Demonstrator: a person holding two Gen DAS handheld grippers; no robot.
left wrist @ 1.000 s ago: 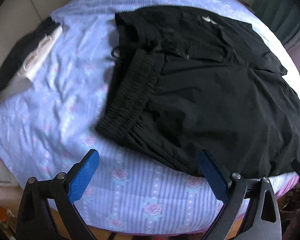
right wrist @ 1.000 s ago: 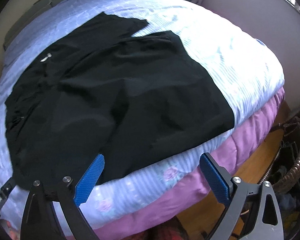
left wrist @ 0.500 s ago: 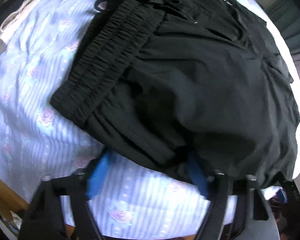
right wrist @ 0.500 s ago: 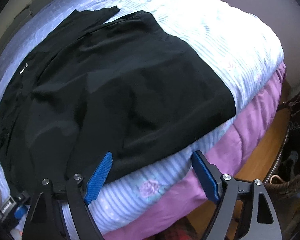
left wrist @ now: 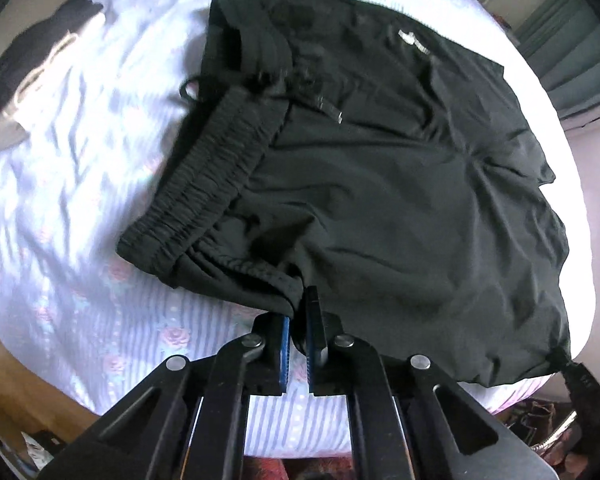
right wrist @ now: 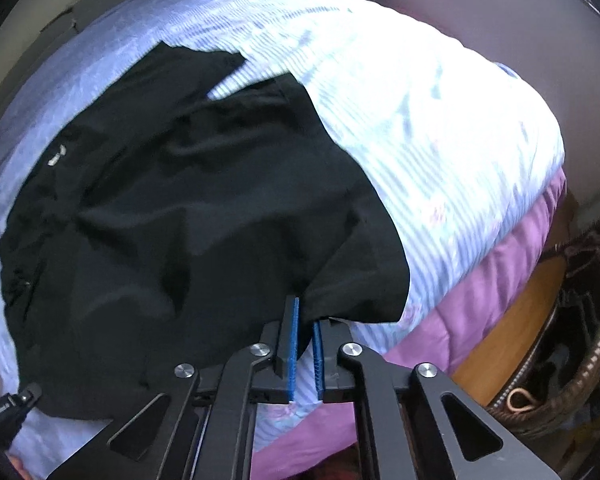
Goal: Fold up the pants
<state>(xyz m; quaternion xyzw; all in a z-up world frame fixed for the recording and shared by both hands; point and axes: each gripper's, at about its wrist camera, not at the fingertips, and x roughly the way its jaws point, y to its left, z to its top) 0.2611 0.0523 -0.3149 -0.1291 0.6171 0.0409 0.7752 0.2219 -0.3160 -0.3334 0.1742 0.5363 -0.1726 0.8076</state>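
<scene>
Black pants (left wrist: 380, 184) lie spread on a bed with a blue striped floral sheet (left wrist: 80, 168). The elastic waistband (left wrist: 204, 176) lies at the left in the left wrist view. My left gripper (left wrist: 298, 312) is shut on the near edge of the pants just below the waistband. In the right wrist view the pants (right wrist: 188, 216) stretch away to the upper left. My right gripper (right wrist: 305, 316) is shut on their near hem by the leg end.
A dark and white folded garment (left wrist: 28, 72) lies at the far left of the bed. A purple quilt (right wrist: 480, 304) hangs over the bed's near side. A wicker basket (right wrist: 572, 360) stands on the floor at the right.
Both grippers went from wide open to shut on the near edge of the pants. The cloth now bunches up at each grip.
</scene>
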